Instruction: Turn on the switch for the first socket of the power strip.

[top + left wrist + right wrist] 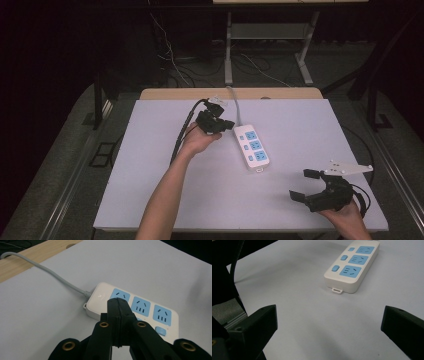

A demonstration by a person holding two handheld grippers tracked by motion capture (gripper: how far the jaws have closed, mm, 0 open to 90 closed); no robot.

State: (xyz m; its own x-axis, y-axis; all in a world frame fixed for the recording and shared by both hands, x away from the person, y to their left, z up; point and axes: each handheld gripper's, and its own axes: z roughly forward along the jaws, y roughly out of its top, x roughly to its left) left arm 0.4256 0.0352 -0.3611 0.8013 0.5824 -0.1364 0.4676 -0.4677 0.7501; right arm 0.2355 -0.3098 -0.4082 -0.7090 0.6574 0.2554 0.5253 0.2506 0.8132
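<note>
Two hand-held grippers are in play over the bench (150, 200), and one power strip (252, 146) is the whole story between them. The strip lies flat near the middle of the white surface, sockets up, its grey cord (235, 105) running off toward the far wooden edge. That leaves all three blue sockets (141, 305) and the small switches beside them free to reach from above.

The left hand-held gripper (227, 125) sits at the strip's cord end, jaws pressed fully together with nothing between them. In its own view the closed tip (117, 305) points at the first socket and the switch row, just above the white casing. A closed tip like that looks suited to prodding a button rather than grasping; whether it touches the strip cannot be told.

The right hand-held gripper (306, 185) waits well apart at the near right corner, jaws spread wide and empty, aimed back toward the strip's tab end (337, 290). It looks parked, keeping out of the left hand's way yet ready to steady the strip if it slides.

As for containers, the sockets are the nearest thing, and each one is empty, no plug in any.
</note>
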